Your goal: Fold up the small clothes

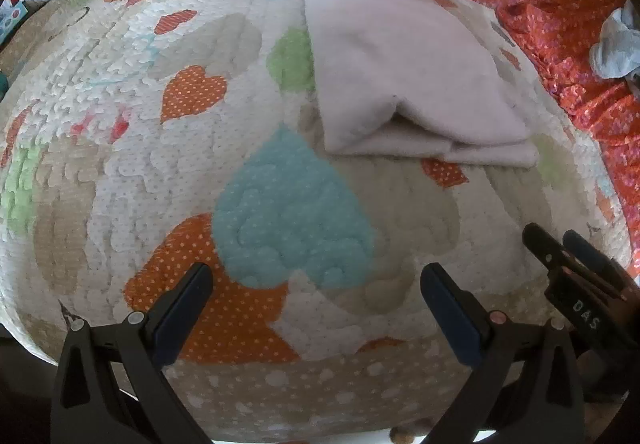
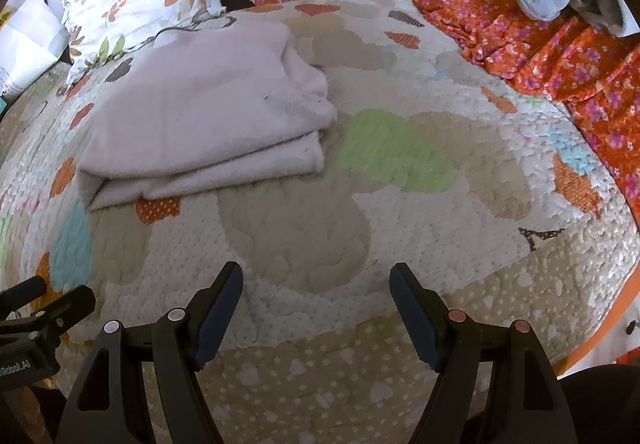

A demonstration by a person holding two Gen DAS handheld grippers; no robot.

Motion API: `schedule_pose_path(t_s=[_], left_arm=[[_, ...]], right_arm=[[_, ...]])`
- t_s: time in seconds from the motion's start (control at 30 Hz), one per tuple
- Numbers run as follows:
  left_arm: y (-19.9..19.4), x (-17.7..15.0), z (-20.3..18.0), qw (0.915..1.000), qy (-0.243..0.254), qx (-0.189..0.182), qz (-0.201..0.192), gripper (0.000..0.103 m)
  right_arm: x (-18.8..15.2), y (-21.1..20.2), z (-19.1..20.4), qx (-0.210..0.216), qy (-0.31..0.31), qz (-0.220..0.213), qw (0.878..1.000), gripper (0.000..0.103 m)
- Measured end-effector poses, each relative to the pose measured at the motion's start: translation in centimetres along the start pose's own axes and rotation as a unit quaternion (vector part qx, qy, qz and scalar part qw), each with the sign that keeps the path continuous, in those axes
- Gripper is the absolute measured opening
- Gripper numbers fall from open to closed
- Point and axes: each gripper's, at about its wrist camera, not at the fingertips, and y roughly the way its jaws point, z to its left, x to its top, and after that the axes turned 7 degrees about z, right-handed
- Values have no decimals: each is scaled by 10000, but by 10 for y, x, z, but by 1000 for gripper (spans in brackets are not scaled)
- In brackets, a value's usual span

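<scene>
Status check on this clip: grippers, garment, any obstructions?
Left gripper open, empty. Right gripper open, empty. Pale pink garment lies folded on the heart quilt, untouched. Nothing between grippers and garment.

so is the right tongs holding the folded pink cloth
No, the right tongs are open and empty over the quilt, apart from the folded pink cloth.

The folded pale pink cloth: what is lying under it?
The folded pale pink cloth rests directly on the heart-patterned quilt. An orange dotted heart pokes out from under its near edge. Whatever quilt pattern lies beneath the rest is covered.
</scene>
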Motion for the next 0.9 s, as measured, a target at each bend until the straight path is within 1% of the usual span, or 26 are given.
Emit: schedule_pose_path(t_s=[0.17, 0.43, 0.47, 0.53, 0.57, 0.6, 0.63, 0.73, 0.77, 0.8, 0.9], left_arm=[[-1, 5, -8, 9999, 6, -127, -11, 103], [4, 8, -16, 9999, 54, -120, 59, 103], [4, 9, -14, 9999, 23, -117, 55, 103], [3, 11, -11, 9999, -53, -93, 18, 103], [3, 12, -8, 9999, -86, -58, -6, 103], [2, 12, -7, 9999, -116, -29, -20, 103], [2, 13, -4, 9999, -159, -11, -26, 103], [0, 14, 1, 9996, -272, -26, -20, 103], [-1, 14, 3, 9996, -293, -10, -33, 103], [-3, 13, 4, 9995, -302, 10, -60, 103], [-6, 12, 6, 9994, -313, 82, -124, 103]], right_arm=[[2, 2, -6, -7, 102, 27, 9999, 80], [4, 3, -9, -63, 95, -28, 9999, 80], [5, 0, -10, -114, 77, -110, 9998, 80], [12, -15, -12, -178, 76, -488, 9986, 80], [16, -20, -12, -121, 54, -599, 9981, 80], [26, -27, -11, 77, -21, -701, 9975, 80], [32, -29, -9, 193, -74, -703, 9973, 80], [59, -28, 2, 719, -158, -562, 9957, 80], [68, -26, 10, 875, -229, -527, 9945, 80], [78, -21, 24, 1038, -427, -472, 9926, 80], [89, -8, 60, 1339, -913, -456, 9857, 80]])
